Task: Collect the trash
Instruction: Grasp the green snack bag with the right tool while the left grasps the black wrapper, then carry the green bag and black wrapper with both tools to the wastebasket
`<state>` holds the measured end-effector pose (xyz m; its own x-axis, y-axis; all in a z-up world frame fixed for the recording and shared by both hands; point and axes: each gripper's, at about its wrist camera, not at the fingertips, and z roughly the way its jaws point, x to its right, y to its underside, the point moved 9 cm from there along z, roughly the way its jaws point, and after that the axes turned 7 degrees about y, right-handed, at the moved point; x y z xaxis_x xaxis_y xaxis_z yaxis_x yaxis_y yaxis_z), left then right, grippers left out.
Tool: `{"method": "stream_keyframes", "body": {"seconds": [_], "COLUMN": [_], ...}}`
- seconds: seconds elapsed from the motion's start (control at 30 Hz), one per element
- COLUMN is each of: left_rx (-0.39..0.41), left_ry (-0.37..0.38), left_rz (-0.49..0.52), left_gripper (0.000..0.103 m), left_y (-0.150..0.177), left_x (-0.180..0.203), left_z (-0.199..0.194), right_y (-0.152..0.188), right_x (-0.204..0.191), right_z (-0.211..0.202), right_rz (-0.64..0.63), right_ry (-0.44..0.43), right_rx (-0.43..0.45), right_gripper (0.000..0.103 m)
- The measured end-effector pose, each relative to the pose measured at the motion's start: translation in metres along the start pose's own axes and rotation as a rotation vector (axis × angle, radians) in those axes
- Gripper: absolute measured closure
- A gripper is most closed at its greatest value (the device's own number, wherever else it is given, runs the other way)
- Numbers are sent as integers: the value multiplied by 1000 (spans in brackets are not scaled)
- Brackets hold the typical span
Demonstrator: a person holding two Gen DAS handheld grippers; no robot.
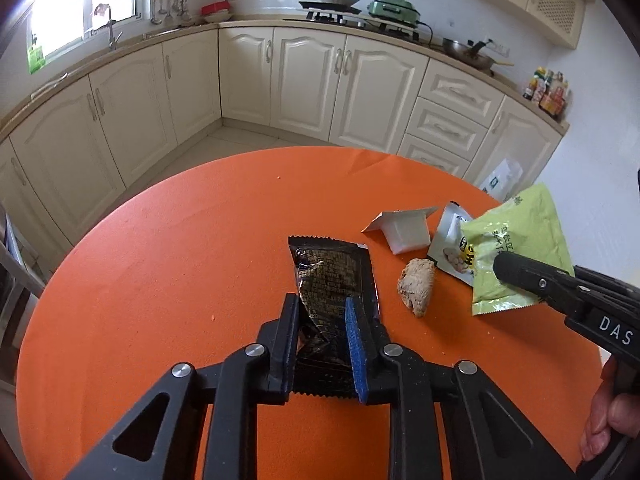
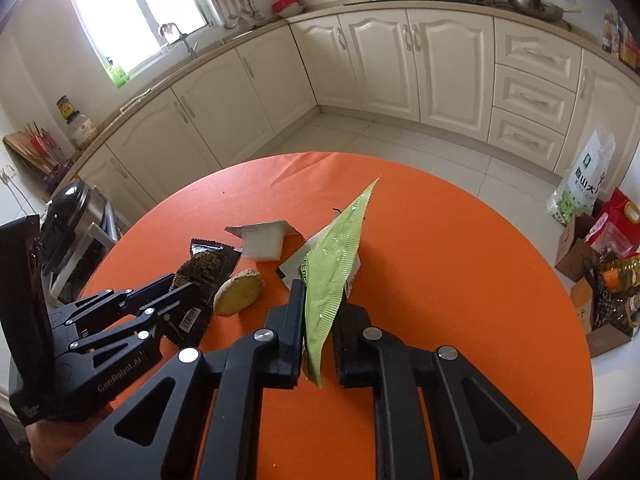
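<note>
A: Left gripper (image 1: 322,322) straddles the black wrapper (image 1: 334,276), fingers apart either side, not yet pinched. Wrapper lies flat mid-table, long axis running straight ahead along the fingers toward the far edge.

B: Right gripper (image 2: 320,320)?

A: Clamped on the green packet (image 2: 334,264), held edge-up above the orange table (image 2: 460,264) (right side). White carton (image 1: 406,230), silver pouch (image 1: 450,246) and a bread scrap (image 1: 418,286) lie between the two tools, nearer the right one.

B: So the left only needs to close.

A: Likely; thin foil may slip.
</note>
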<state>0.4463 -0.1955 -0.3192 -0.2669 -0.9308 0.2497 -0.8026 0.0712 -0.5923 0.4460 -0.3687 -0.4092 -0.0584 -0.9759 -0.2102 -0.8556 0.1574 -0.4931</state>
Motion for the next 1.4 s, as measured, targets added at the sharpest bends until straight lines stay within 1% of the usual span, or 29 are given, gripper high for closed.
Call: {"method": "stream_keyframes", "body": {"seconds": [0.03,0.1,0.2,0.27,0.3,0.47,0.7,0.8,0.87,0.9,0.93,0.97,1.0,1.03,1.07,1.1,1.13,1.17,1.2,1.27,1.3,1.33,1.37,1.4], "left_rx": [4,12,23,29,31,44,61,45,-6,-15,-20,-32,-36,-25,-6,-2,-11,-30,-41,-27,-27,-28,-31,-33], "left_ry": [0,7,14,20,21,43,69,52,25,9,-2,-20,-27,-21,-19,-21,-16,-2,-10,-39,-33,-18,13,41], "left_rz": [-7,-22,-39,-51,-57,-69,-52,-23,10,25,43,54,55,58,67,82,93,92,98,139,143,139,124,104], "left_gripper": [86,88,90,91,91,92,97,99,96,93,84,72,44,24,20,20,27,42,58,62,67,76,83,87], "left_y": [8,9,34,40,40,42,58,66,73,74,73,73,72,68,66,63,62,63,68,69,69,70,71,75], "left_x": [-4,-10,-10,-11,-4,2,20,27,30,30,32,33,34,37,41,44,46,48,47,53,55,59,61,63], "left_z": [-8,-14,-38,-47,-44,-54,-72,-69,-59,-55,-52,-49,-46,-45,-45,-40,-33,-25,-18,-13,-11,-10,-9,-8], "right_y": [3,7,15,22,25,41,63,74,80,82,85,87,89,90,92,92,92,92,91,91,91,91,90,90], "right_x": [1,1,3,3,3,5,8,11,12,13,12,12,12,13,14,13,14,15,14,16,17,19,20,21], "right_z": [-4,-15,-32,-42,-48,-75,-107,-113,-117,-119,-120,-122,-124,-125,-125,-125,-126,-126,-126,-128,-129,-130,-130,-130], "right_rz": [5,12,10,15,16,19,26,34,40,39,39,38,37,37,41,42,43,46,47,50,53,55,58,62], "right_ry": [-8,-22,-29,-40,-43,-52,-72,-73,-81,-81,-84,-86,-85,-85,-87,-87,-87,-88,-88,-85,-85,-84,-81,-81], "right_rx": [0,8,25,30,33,54,77,73,71,71,70,71,71,72,70,70,70,71,71,76,78,81,83,83], "right_gripper": [91,91,91,91,91,91,92,91,91,91,91,91,91,91,91,91,91,91,91,92,91,91,91,91]}}
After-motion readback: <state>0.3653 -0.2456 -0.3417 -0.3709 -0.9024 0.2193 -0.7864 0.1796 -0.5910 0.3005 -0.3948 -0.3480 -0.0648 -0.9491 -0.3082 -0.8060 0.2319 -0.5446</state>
